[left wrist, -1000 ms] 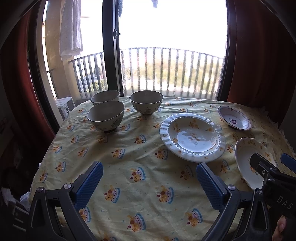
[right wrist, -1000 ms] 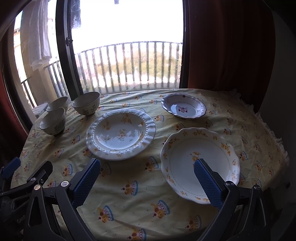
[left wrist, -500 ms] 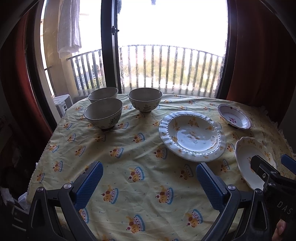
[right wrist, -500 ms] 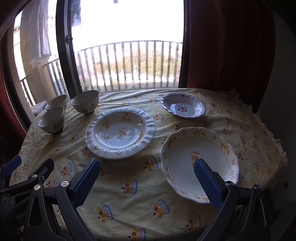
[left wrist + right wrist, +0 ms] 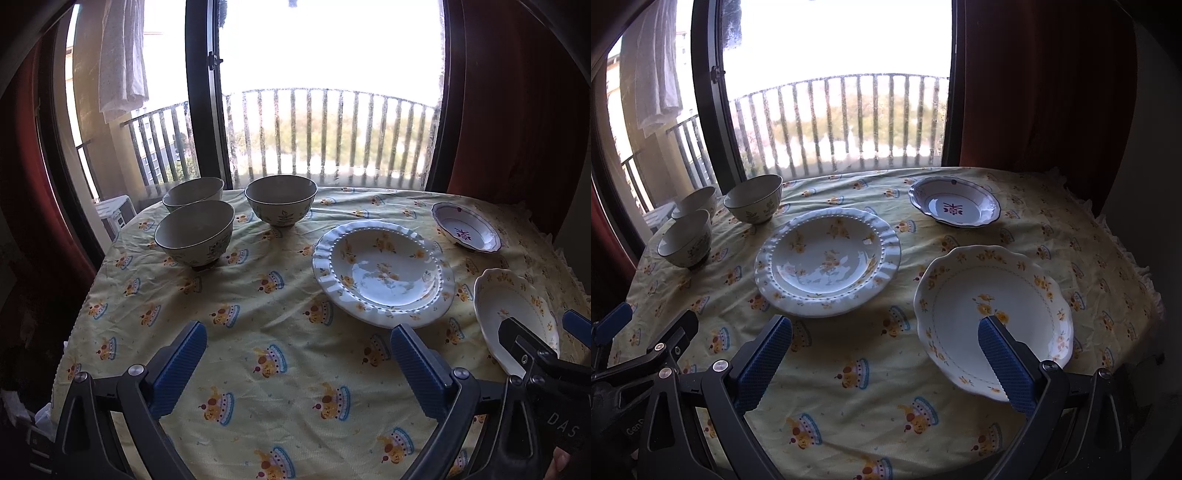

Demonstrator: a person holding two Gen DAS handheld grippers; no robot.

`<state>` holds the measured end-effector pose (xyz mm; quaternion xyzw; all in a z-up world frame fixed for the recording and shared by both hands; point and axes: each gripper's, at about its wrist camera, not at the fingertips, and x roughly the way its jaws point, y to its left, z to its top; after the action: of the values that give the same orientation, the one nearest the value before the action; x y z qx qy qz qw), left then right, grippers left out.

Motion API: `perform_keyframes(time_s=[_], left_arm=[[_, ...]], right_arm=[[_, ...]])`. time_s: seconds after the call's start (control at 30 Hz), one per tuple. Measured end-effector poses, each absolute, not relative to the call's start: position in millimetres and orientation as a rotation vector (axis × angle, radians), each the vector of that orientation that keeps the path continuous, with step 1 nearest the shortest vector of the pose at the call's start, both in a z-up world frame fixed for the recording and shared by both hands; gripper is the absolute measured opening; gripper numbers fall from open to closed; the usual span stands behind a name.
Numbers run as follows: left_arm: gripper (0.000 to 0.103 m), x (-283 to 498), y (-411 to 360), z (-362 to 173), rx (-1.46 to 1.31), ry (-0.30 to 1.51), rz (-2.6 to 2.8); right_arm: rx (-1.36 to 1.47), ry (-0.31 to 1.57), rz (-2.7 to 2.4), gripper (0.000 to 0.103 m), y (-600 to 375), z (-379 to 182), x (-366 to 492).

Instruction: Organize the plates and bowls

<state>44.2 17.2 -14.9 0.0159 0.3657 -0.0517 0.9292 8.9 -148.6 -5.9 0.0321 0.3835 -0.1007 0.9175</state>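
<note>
Crockery lies spread across the round table (image 5: 1089, 236) under its yellow printed cloth, sorted roughly by kind but not yet stacked. Three bowls cluster at the far left by the window — the near bowl (image 5: 194, 232), the back bowl (image 5: 194, 191) just behind it, and the third bowl (image 5: 280, 199) a little to their right, all upright and apart. The plates sit on the right half: the ribbed plate (image 5: 827, 260) in the middle, the small purple-motif dish (image 5: 955, 201) beyond it, and the scalloped plate (image 5: 993, 314) nearest the table's edge. That grouping suggests like pieces are meant to be nested, bowls into bowls and plates onto plates, and nothing has been lifted so far. The left gripper (image 5: 295, 363) hovers low over bare cloth at the near edge, its blue pads wide apart and empty, aimed toward the middle of the table. The right gripper (image 5: 884, 360) is likewise spread wide and holds nothing — its right pad overlaps the scalloped plate in the view, though whether it touches the rim cannot be told. Both tools are held level, side by side, each one's frame visible in the other's camera.
</note>
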Motion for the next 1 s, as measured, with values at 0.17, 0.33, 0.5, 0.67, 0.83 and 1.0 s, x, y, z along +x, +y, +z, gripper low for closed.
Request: perform_keyframes(time_s=[0.17,0.33,0.5,0.67,0.83,1.0], left_arm=[[0.099,52.1,-0.4,-17.2,0.048,0.766,-0.136],[0.097,62.3,-26.5,-21.6,0.052,0.793,-0.136],[0.095,72.8,-67.7,-24.8,0.024,0.827,-0.115],[0.095,77.6,-115.8,-31.1,0.03,0.855,-0.095],[0.092,81.1,-158.8,-41.9,0.028,0.891,-0.074],[0.09,85.8,-182.8,-59.7,-0.02,0.952,-0.052]], right_arm=[[0.07,0.814,-0.229,0.102,-162.6,-7.7,13.3],[0.079,0.832,-0.234,0.102,-187.9,-13.8,23.3],[0.054,0.848,-0.205,0.101,-225.1,-17.0,39.5],[0.051,0.875,-0.18,0.101,-272.6,-24.3,51.5],[0.054,0.917,-0.16,0.099,-317.8,-36.3,63.9],[0.044,0.969,-0.127,0.098,-349.5,-52.7,76.2]])
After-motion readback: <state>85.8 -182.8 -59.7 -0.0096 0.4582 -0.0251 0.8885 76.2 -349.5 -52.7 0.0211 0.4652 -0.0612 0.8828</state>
